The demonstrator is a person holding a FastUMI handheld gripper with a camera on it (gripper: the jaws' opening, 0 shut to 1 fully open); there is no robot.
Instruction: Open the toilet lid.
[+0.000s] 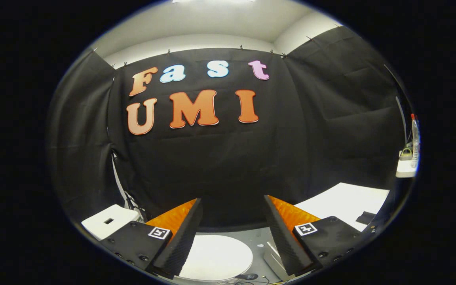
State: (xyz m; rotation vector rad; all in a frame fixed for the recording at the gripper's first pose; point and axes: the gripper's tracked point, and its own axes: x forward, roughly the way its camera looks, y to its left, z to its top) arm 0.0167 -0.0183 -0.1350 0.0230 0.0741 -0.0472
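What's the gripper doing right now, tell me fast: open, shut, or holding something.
Gripper: open, fingers spread wide, holding nothing; the closed white toilet lid lies below, between the fingers, untouched.

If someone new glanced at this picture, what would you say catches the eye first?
First the gripper, its jaws spread wide apart and holding nothing. Below, between them, lies the round white toilet lid, still down. Behind rises the black cloth wall, with a white table beyond the right jaw.

Grey floor [257, 241] bears a white toilet lid [216, 257], closed.
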